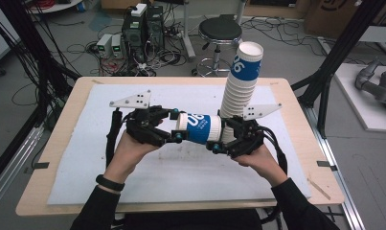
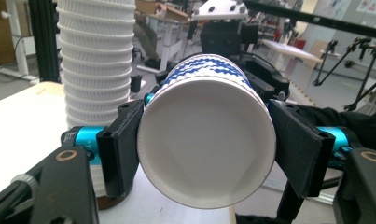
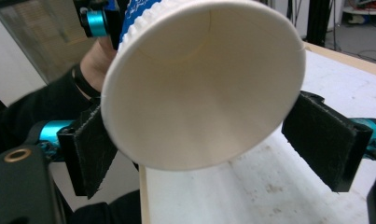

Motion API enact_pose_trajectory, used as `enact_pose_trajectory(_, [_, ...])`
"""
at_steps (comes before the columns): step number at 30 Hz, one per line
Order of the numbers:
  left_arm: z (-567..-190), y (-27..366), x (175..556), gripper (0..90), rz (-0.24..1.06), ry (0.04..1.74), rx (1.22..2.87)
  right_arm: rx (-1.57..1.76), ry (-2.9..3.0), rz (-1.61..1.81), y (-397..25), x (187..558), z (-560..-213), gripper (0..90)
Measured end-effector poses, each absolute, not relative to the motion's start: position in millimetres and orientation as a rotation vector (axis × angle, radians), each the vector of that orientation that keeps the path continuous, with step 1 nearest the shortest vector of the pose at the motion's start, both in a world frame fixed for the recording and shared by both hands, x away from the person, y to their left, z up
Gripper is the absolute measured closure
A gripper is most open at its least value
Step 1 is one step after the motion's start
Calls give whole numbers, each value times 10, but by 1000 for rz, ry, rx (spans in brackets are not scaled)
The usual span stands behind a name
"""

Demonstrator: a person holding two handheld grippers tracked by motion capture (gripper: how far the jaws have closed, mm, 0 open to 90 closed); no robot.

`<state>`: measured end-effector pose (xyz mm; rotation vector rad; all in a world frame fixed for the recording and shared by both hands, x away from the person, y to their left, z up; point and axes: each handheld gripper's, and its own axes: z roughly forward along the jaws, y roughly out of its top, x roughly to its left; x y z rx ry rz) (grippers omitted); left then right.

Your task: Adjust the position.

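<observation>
A blue-and-white paper cup (image 1: pixel 200 127) lies on its side in the air between the two grippers. My left gripper (image 1: pixel 174 126) is shut on its base end. In the left gripper view both pads (image 2: pixel 120 151) press the cup's white bottom (image 2: pixel 206 147). My right gripper (image 1: pixel 220 142) is open around the mouth end. In the right gripper view the cup's open mouth (image 3: pixel 204 88) faces the camera and sits high between the pads. The left pad (image 3: pixel 90 149) touches the cup, and the right pad (image 3: pixel 323 140) stands just beside it. A tall leaning stack of cups (image 1: pixel 238 88) stands behind.
A white mat (image 1: pixel 181 172) covers the wooden table (image 1: pixel 61 143). The cup stack (image 2: pixel 94 60) rises close behind the held cup. A black stool (image 1: pixel 220 29), computer boxes (image 1: pixel 142 26) and cables are on the floor beyond the table's far edge.
</observation>
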<state>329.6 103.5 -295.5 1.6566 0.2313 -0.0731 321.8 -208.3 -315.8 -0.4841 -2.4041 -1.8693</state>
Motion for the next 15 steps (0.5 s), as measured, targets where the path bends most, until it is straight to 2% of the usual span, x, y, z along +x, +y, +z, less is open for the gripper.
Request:
enact_pose_trajectory(7, [-2976, 995, 3300, 301, -79, 226, 1688, -471, -2385, -1868, -2101, 3235, -3156, 165])
enact_pose_trajectory(13, [-2977, 966, 3280, 294, -71, 231, 1769, -415, -2457, -1812, -2120, 3237, -3149, 201])
enact_pose_trajectory(15, [-2974, 952, 3274, 267, -55, 238, 1817, -410, -2469, -1795, -2116, 3244, -3156, 213])
